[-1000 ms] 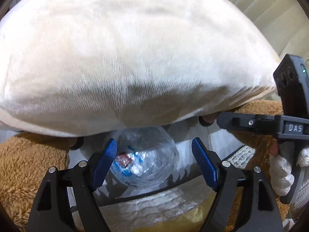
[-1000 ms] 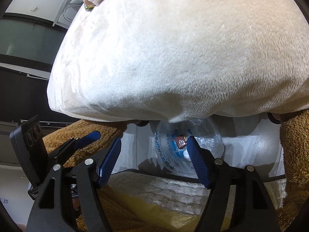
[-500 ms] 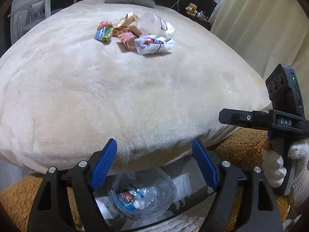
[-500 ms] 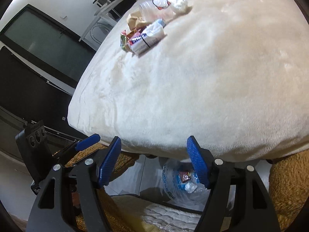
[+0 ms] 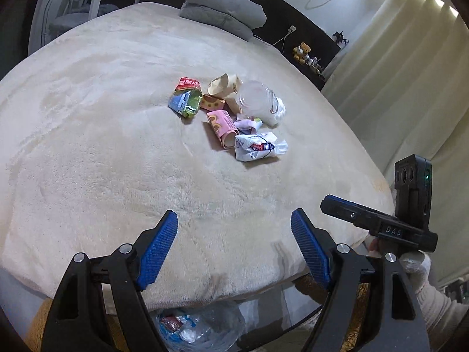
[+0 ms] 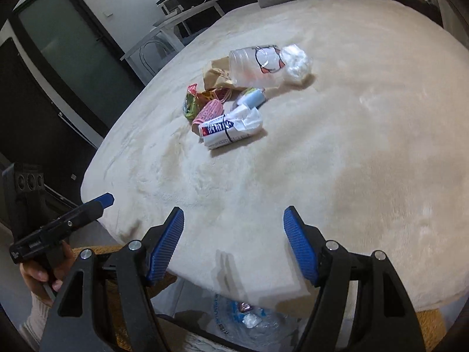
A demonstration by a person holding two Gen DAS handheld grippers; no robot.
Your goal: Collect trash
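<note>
a cluster of litter [image 5: 231,117] lies near the middle of the bed [image 5: 102,161], a cup [image 5: 256,99] on its side at the far edge and a wrapped packet [image 5: 255,146] nearest the foot. folded bedding [image 5: 222,17] sits at the head. below the foot, a bag [image 5: 199,328] rests on the floor.

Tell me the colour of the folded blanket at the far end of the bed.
Grey. The blanket shows best in the left wrist view.
</note>
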